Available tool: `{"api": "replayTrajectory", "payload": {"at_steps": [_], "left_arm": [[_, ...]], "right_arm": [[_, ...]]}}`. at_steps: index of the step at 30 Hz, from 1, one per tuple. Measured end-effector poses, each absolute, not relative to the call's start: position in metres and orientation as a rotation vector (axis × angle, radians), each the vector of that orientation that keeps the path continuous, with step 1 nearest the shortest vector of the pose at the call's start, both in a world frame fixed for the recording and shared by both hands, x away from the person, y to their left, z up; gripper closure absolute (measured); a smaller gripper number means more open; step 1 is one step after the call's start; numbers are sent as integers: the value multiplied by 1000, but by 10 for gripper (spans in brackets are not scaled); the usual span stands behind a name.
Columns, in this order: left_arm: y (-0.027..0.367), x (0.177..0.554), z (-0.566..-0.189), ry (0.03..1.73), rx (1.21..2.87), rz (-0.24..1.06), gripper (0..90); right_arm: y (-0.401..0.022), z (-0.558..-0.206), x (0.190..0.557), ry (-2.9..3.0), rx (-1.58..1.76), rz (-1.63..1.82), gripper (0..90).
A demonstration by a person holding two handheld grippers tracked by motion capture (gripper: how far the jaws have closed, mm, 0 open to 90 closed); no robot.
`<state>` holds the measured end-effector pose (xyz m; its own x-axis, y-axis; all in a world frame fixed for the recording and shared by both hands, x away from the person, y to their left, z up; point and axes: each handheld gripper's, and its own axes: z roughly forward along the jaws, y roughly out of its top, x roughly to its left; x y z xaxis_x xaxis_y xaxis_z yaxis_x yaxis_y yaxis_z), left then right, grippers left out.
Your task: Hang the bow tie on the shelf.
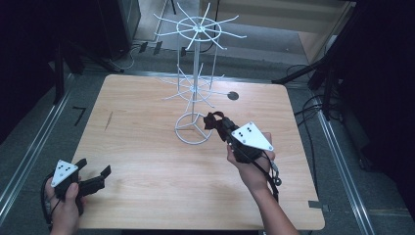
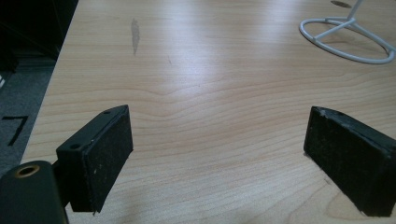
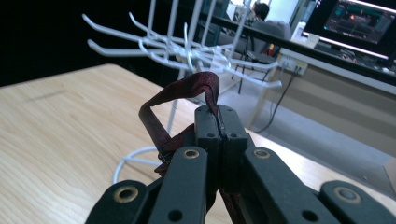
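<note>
A white wire rack (image 1: 195, 73) with two tiers of hooks stands on a ring base (image 1: 193, 128) at the middle back of the wooden table (image 1: 147, 161). My right gripper (image 1: 219, 125) hovers just right of that base, shut on a dark red strap (image 1: 211, 119). In the right gripper view the strap (image 3: 184, 91) loops up from the pressed-together jaws, with the rack's lower hooks (image 3: 187, 49) just beyond. My left gripper (image 1: 93, 176) rests low at the table's front left corner, open with nothing between its fingers (image 2: 100, 154). The rack's base (image 2: 348, 39) lies far ahead of it.
A small dark round mark (image 1: 233, 95) sits on the table behind the rack. Metal floor rails (image 1: 29, 156) run along both sides of the table, and cables (image 1: 313, 105) lie at the right. Dark stands flank the far corners.
</note>
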<state>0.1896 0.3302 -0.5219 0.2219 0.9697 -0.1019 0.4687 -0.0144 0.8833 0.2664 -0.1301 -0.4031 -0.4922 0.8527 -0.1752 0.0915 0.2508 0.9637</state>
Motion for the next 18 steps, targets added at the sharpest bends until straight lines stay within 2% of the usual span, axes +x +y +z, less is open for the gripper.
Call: {"api": "replayTrajectory", "payload": {"at_steps": [12,18], "left_arm": [[330,189,-522,1373,1625,722,87],[330,189,-522,1373,1624,721,87]], "right_arm": [[-117,-383,275,1777,832,1349,899],[-115,-390,293,1808,900,1339,899]]}}
